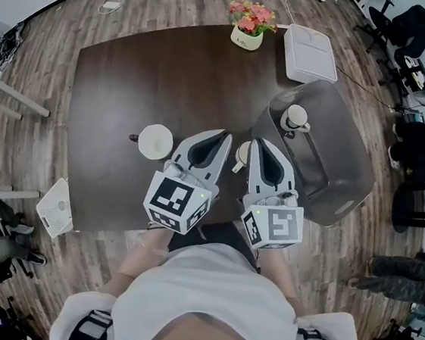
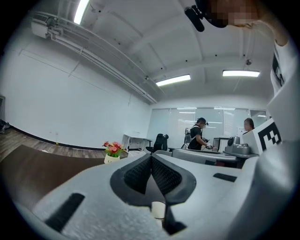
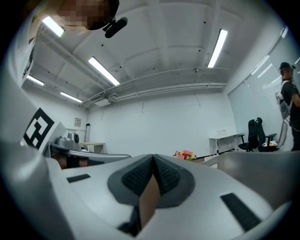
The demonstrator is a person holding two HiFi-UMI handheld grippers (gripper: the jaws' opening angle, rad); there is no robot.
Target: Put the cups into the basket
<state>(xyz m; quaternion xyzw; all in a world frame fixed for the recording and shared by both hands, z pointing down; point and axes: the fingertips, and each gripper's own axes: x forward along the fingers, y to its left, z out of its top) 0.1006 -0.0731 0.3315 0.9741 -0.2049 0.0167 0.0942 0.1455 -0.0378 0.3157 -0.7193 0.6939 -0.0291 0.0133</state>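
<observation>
While the left gripper (image 1: 221,136) and right gripper (image 1: 256,142) pointed side by side across the dark table (image 1: 131,80), both were clenched shut on nothing; one cup (image 1: 241,153) stood between them, a second cup (image 1: 155,140) just left of them, a third cup (image 1: 295,118) inside the basket (image 1: 341,180)

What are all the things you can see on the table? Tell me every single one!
Table: one, dark brown, in the middle.
Basket: one, grey and see-through, at the table's right edge.
Cups: three, white: basket cup inside the basket, left cup beside the left gripper, middle cup between both grippers.
Flowerpot: one, white with pink flowers, far edge.
Box: one, white, far right corner.
Left gripper, right gripper: two, grey-white, near edge, fingers shut.
</observation>
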